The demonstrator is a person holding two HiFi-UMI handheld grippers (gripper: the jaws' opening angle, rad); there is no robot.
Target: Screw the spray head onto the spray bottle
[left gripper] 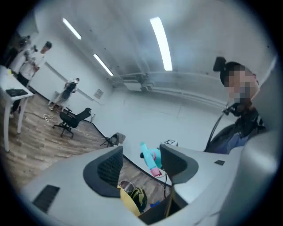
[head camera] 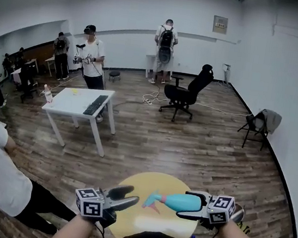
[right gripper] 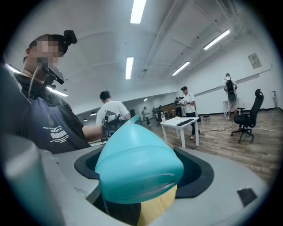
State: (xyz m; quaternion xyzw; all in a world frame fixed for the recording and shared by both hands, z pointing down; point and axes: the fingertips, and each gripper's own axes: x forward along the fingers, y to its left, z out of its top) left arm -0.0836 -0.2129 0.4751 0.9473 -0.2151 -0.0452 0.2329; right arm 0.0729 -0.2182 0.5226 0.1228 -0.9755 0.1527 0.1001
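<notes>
Obs: right gripper (head camera: pixel 189 205) clamped on teal plastic spray bottle (head camera: pixel 178 202), held level over round yellow bench (head camera: pixel 140 221). Long axis runs across toward left gripper (head camera: pixel 131 196), teal-and-pink spray head (head camera: pixel 152 200) leading. Left gripper is nearer the head, jaws apart, empty

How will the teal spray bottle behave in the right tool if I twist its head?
Likely stiff: the spray bottle shows no denting in the right tool. Its smooth, rounded plastic could slip or rotate in that grip under a twist. Probably light, since it sits level while held by the body alone.
</notes>
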